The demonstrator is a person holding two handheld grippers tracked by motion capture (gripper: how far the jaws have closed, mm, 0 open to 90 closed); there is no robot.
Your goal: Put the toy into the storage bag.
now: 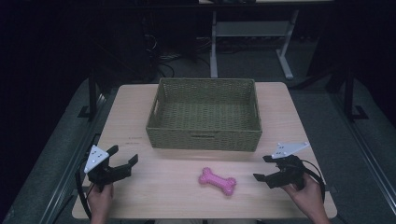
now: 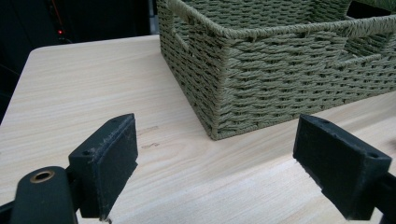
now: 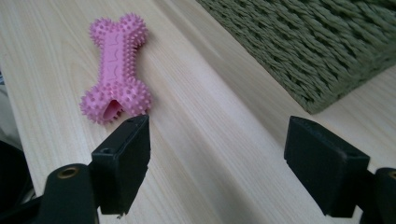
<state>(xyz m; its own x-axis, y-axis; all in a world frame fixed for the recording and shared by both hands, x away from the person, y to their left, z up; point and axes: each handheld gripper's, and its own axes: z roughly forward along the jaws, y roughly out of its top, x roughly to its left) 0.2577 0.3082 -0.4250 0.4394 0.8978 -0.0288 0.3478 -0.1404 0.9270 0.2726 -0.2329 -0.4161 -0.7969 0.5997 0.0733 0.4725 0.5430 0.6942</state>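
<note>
On the near half of the table (image 1: 140, 107), the pink spiked bone toy (image 1: 217, 180) lies flat and free, just in front of the green woven basket (image 1: 204, 139), with a strip of bare wood between them. Nothing holds or touches it.

Your right gripper (image 1: 268, 169) hovers to the right of the toy with its 2 jaws spread wide and empty. In the right gripper view the toy (image 3: 116, 68) lies ahead and to the left of the jaw line, not between the jaws. Your left gripper (image 1: 124, 157) rests near the left edge, its jaws also spread and empty, and faces the basket corner (image 2: 219, 126).

Probable faults from this position:

1. Off-centre closure. If you advance the right gripper without first swinging it toward the toy, 1 jaw is likely to push the toy aside instead of straddling it.
2. Slip. The soft spikes and knobbed ends give uneven contact. A pinch on a knob may squirt the toy out; the narrow shaft appears the safer target.
3. Table strike. The toy lies low, so a steep descent could jam the jaw tips into the wood.
4. Rim collision. The basket wall stands well above the toy. Lift clear before any transfer.
</note>
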